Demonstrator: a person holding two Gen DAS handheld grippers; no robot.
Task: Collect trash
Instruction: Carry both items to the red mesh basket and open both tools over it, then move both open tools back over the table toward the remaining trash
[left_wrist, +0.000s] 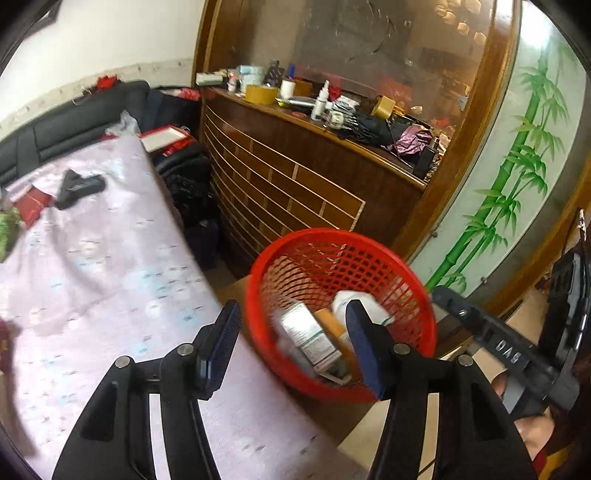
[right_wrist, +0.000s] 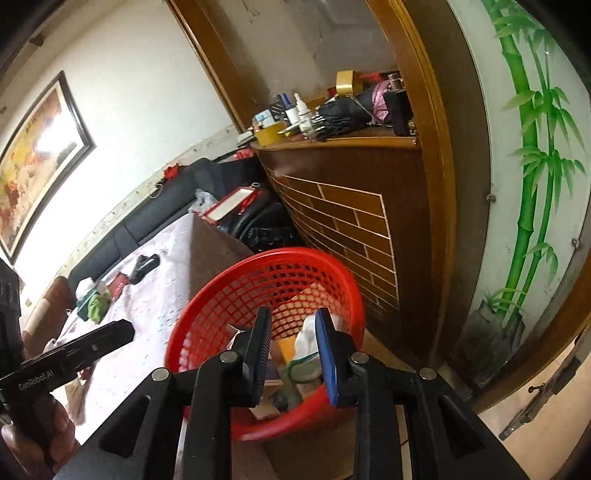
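Observation:
A red mesh basket (left_wrist: 417, 295) (right_wrist: 218, 295) stands beside the table's end. Inside lie a printed carton (left_wrist: 310, 336), an orange box (left_wrist: 328, 319) and a crumpled white wad (left_wrist: 356, 301) (right_wrist: 308, 341). My left gripper (left_wrist: 293, 334) is open and empty, hovering over the table edge and the basket's near rim. My right gripper (right_wrist: 293, 352) hangs just above the basket with a narrower gap and nothing between its fingers. On the lilac tablecloth (left_wrist: 110, 280) remain a red packet (left_wrist: 33, 205) (right_wrist: 120, 282), a green scrap (left_wrist: 7, 225) (right_wrist: 96, 304) and a white tissue (right_wrist: 85, 286).
A black clip-like tool (left_wrist: 79, 186) (right_wrist: 146, 266) lies on the cloth. A wooden cabinet (left_wrist: 295, 192) cluttered with bottles and tape stands behind the basket, a bamboo-painted panel (right_wrist: 524, 206) to its right. A black sofa (left_wrist: 74, 114) runs behind the table.

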